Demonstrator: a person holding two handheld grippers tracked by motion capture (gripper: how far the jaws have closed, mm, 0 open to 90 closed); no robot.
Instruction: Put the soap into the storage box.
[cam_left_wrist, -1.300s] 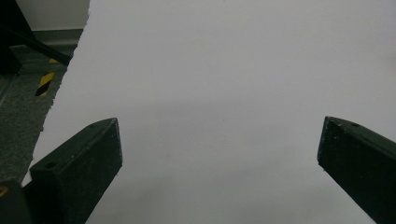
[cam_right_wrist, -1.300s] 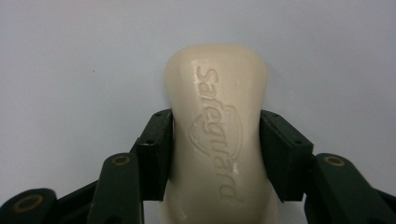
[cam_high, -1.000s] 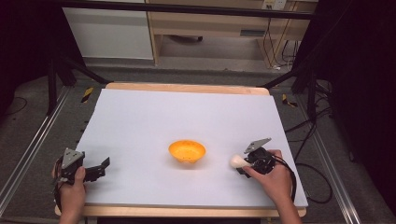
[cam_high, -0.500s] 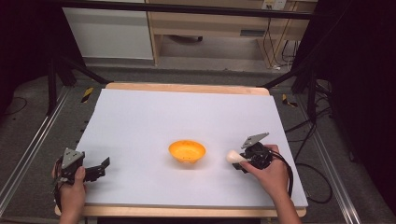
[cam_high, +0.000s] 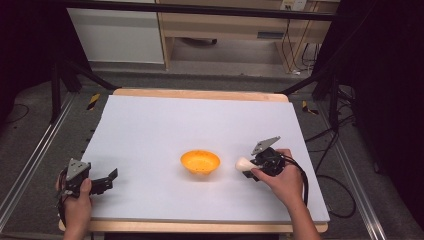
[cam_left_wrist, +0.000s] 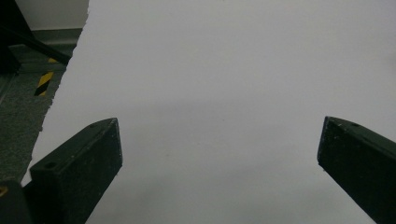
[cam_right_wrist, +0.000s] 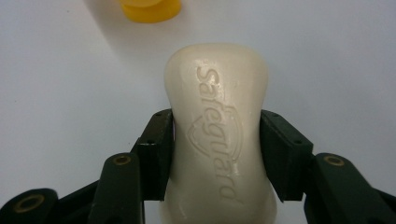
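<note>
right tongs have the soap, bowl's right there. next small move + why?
Probably carry the soap a little further toward the orange bowl and over its rim. The right tongs are clamped on the bar's sides, it sits just beside the bowl, and the left tongs are open and away.

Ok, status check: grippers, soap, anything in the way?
Right gripper shut on soap, beside orange bowl. Left gripper open, empty. Nothing between soap and bowl.
</note>
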